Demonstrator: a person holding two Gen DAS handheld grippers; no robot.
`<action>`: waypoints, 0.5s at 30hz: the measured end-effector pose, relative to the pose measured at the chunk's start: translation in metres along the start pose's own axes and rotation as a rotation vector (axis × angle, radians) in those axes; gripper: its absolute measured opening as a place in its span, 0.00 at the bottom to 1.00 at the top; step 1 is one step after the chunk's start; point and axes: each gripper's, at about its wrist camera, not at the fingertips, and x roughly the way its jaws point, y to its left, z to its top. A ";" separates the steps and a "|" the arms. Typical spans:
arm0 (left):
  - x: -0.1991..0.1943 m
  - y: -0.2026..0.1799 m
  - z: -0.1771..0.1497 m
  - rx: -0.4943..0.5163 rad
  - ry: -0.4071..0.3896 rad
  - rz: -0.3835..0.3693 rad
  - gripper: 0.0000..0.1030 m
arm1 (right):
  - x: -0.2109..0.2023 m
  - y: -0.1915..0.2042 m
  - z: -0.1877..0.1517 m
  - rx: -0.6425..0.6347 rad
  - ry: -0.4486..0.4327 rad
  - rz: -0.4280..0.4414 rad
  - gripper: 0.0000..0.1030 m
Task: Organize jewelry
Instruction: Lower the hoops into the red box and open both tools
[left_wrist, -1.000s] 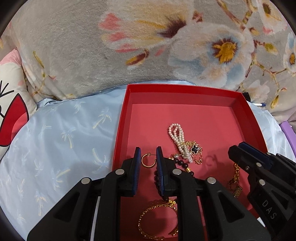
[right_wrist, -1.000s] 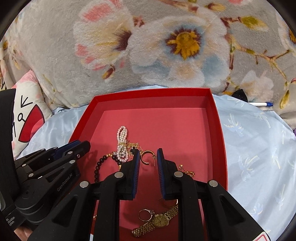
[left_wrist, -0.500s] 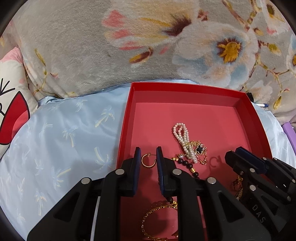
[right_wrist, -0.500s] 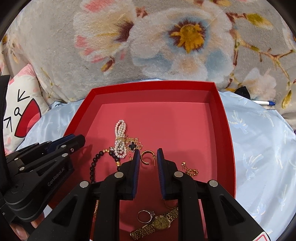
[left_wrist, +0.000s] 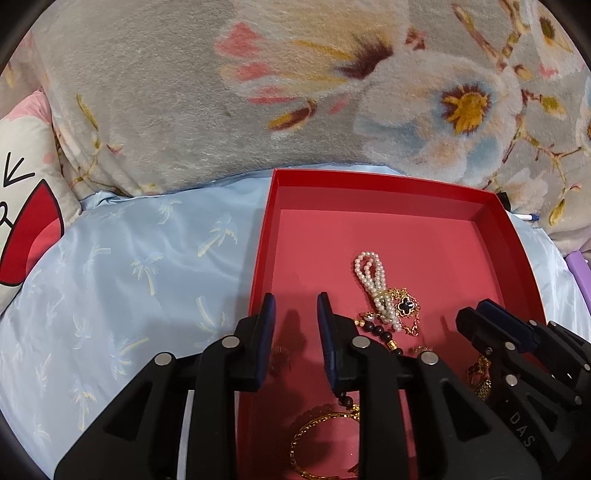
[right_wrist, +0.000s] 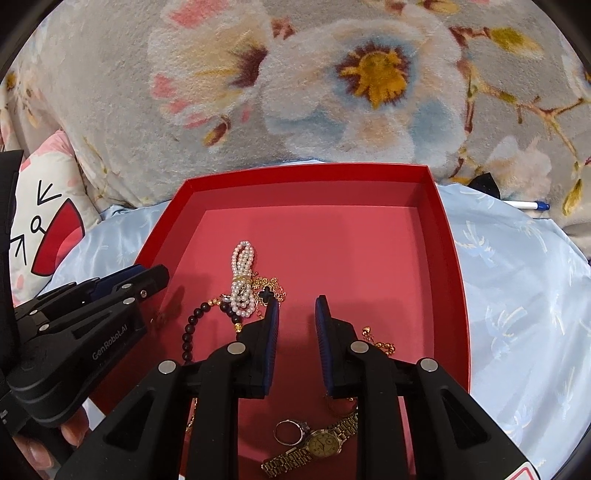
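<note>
Jewelry lies in the red tray (right_wrist: 439, 221): pearl strand (right_wrist: 242, 280), dark bead bracelet (right_wrist: 190, 332), gold watch (right_wrist: 323, 443). Left gripper (left_wrist: 293, 314) and right gripper (right_wrist: 295, 314) hover spread, empty; a small gold piece (left_wrist: 280, 356), perhaps an earring, sits beneath the left.

One red tray (right_wrist: 447, 236). In it: one pearl strand (right_wrist: 243, 282), one dark bead bracelet (right_wrist: 190, 332), one gold wristwatch (right_wrist: 321, 445), one silver ring (right_wrist: 290, 431), one clover pendant chain (right_wrist: 266, 292). Also one gold bangle (left_wrist: 314, 443); two grippers, left (left_wrist: 293, 310) and right (right_wrist: 295, 314).

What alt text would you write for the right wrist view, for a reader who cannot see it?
The open right gripper hovers over a red tray of tangled jewelry: a pearl strand, dark beads, a gold watch and a ring. The left gripper enters from the left.
</note>
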 end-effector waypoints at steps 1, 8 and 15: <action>-0.001 0.001 0.000 -0.002 -0.001 -0.001 0.21 | -0.002 0.000 0.000 0.000 -0.004 0.000 0.20; -0.012 0.014 0.005 -0.039 -0.014 -0.031 0.22 | -0.017 -0.001 -0.009 -0.002 -0.016 -0.009 0.30; -0.035 0.023 0.008 -0.053 -0.054 -0.040 0.22 | -0.032 -0.008 -0.019 0.015 -0.022 -0.011 0.35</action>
